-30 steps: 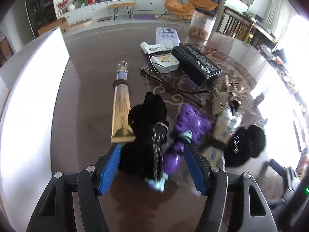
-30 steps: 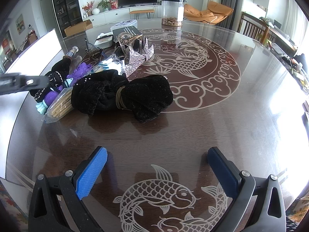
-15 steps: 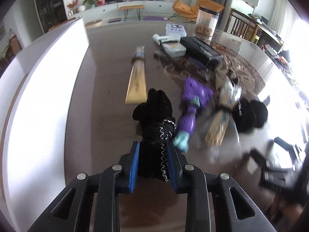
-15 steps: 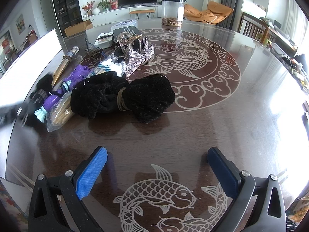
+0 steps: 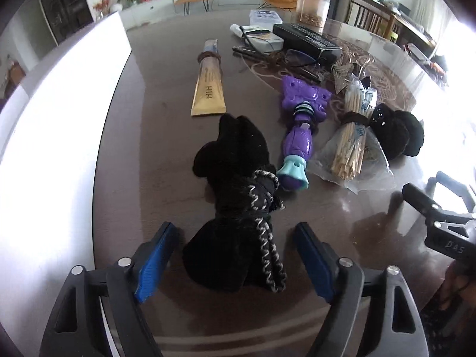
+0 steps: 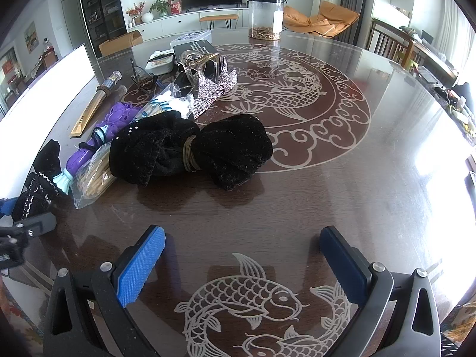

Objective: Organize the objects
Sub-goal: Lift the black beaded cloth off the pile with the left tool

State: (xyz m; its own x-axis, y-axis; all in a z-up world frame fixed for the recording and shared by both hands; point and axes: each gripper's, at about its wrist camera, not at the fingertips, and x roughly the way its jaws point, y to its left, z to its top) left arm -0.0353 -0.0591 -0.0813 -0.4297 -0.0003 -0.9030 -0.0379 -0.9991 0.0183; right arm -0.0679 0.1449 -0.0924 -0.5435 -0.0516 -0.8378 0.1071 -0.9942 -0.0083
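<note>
A small black cloth bundle tied with a black-and-white cord (image 5: pixel 235 208) lies on the dark table between the blue pads of my left gripper (image 5: pixel 235 258), which is open and not touching it. It also shows at the left edge of the right wrist view (image 6: pixel 38 178). To its right lie a purple toy (image 5: pixel 300 125), a bag of wooden sticks (image 5: pixel 354 142) and a larger black cloth bundle (image 6: pixel 190 148). A gold tube (image 5: pixel 208 86) lies beyond. My right gripper (image 6: pixel 242 261) is open and empty over the fish pattern.
A white board (image 5: pixel 53 136) stands along the table's left edge. At the back lie a black box (image 5: pixel 306 38), white boxes (image 5: pixel 258 32), glasses (image 5: pixel 297 56), a sparkly silver piece (image 6: pixel 214 92) and a clear jar (image 6: pixel 266 17). My right gripper shows in the left wrist view (image 5: pixel 440 220).
My left gripper shut on the small black bundle, drew it back toward the near-left of the table, then opened and let it go. The right gripper has not moved.
</note>
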